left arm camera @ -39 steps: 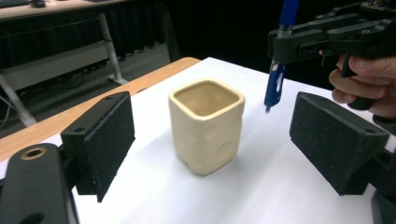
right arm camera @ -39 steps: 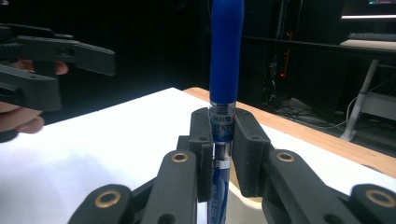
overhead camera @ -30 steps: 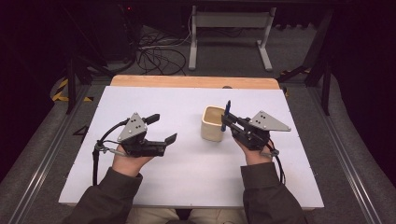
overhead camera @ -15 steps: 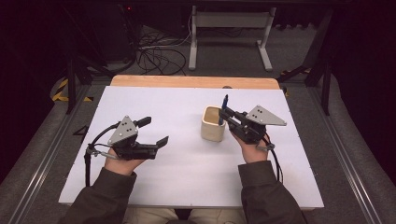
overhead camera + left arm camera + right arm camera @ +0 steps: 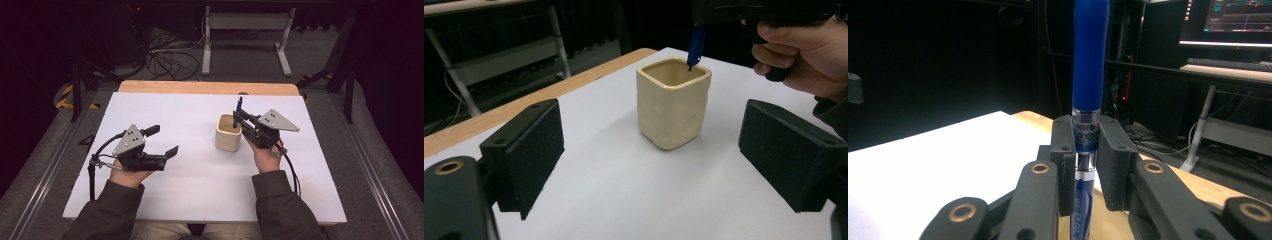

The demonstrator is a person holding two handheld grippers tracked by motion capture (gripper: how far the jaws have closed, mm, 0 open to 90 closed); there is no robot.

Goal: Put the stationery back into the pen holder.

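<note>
Right gripper (image 5: 239,116) has carried the jaw-clamped pen (image 5: 1089,65) over the cup (image 5: 228,132)

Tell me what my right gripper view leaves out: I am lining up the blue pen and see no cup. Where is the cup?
Observer: The cream square cup stands on the white table, right beneath the right tongs, as the high view shows.
Operator: Is the pen's lower end inside it?
Observer: In the left gripper view the blue pen hangs with its tip at the rim's far corner, about level with the rim.
Operator: What are the left tongs doing?
Observer: The left tongs are open, off to the cup's left with bare table between them.
</note>
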